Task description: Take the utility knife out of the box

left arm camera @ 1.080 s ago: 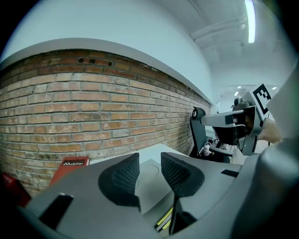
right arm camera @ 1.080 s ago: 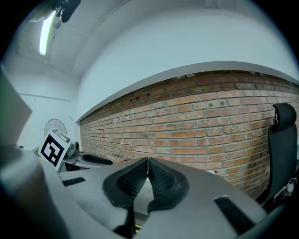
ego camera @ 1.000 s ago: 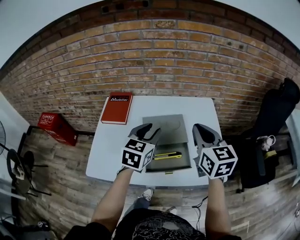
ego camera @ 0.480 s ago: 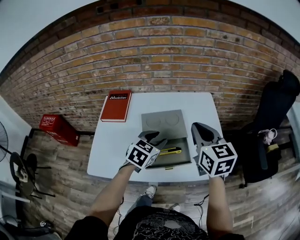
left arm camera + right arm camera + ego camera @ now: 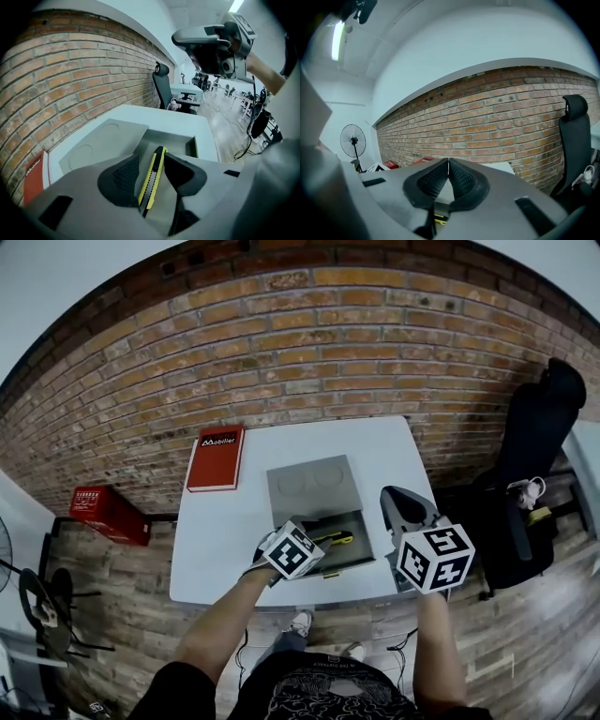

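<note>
Between the left tongs' (image 5: 151,155) dimpled black rubbery pads (image 5: 119,180), smooth yellow-and-black plastic utility knife (image 5: 152,180); under it, matt grey shallow box (image 5: 176,140). Beyond the tongs, smooth white tabletop (image 5: 211,540), rough red brick wall (image 5: 309,343), smooth red book cover (image 5: 215,458).
</note>
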Demonstrator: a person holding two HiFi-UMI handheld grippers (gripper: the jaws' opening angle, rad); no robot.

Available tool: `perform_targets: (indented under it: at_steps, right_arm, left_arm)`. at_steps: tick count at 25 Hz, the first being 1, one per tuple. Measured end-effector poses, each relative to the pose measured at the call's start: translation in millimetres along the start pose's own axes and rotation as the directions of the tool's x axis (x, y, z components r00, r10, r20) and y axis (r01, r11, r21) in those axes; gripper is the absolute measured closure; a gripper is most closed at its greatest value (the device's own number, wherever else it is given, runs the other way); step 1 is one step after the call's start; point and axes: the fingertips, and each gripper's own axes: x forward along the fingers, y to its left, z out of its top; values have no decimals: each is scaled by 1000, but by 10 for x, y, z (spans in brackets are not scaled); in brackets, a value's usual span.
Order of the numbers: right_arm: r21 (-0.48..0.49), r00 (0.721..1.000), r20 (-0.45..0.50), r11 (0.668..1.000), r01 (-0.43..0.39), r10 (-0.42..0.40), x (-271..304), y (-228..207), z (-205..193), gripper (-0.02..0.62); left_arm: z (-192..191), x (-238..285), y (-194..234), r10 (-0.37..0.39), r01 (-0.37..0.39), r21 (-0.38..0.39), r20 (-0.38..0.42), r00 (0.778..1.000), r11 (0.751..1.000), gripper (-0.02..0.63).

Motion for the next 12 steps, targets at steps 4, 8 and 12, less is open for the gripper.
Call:
perform_targets:
  at_steps: [4,8,12]
  right_arm:
    - [4,1000,-6,1000,31,-30,-56,-66,-28,575]
    - [7,998,-20,998,63,-62,-110,-133,-94,575]
    - [15,995,-29,995,100,-100,-190,-240,-150,575]
  left_arm:
    - [-183,194,-55,-56,59,35,-82,995,998,423]
    - [-297,316,-40,-71,83,65,-166,984,994,423]
    - [-332,441,-46,-89,113,104,-208,974,988,417]
